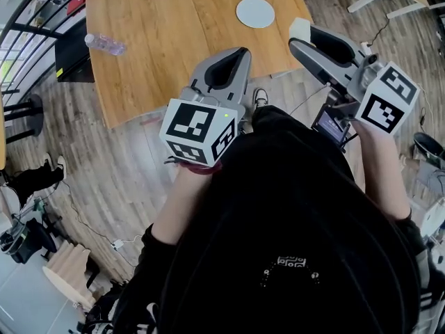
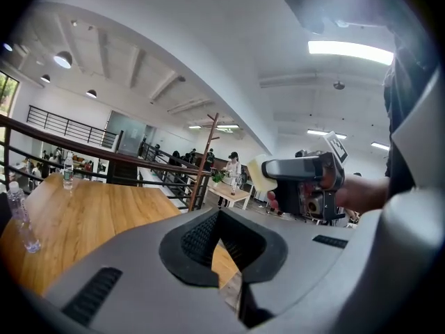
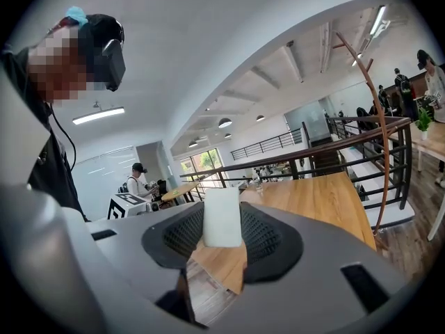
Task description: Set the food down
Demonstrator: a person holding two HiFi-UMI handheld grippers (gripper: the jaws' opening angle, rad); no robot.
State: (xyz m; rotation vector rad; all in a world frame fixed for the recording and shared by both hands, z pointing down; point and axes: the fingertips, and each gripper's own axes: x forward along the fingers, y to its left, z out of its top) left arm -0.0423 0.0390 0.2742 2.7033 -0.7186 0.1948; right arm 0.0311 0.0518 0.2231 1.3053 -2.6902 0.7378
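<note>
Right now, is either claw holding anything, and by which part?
Right claw pinches the pale food block by its near end; left claw is shut, empty.

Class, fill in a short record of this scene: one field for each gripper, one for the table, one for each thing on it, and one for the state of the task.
left gripper: jaws together, nothing between them
right gripper: shut on pale rectangular food piece
table: wooden, ahead of both grippers
plate: white, round, bare, on the table
water bottle: clear plastic, near the table's left edge
task state: food not yet set down
</note>
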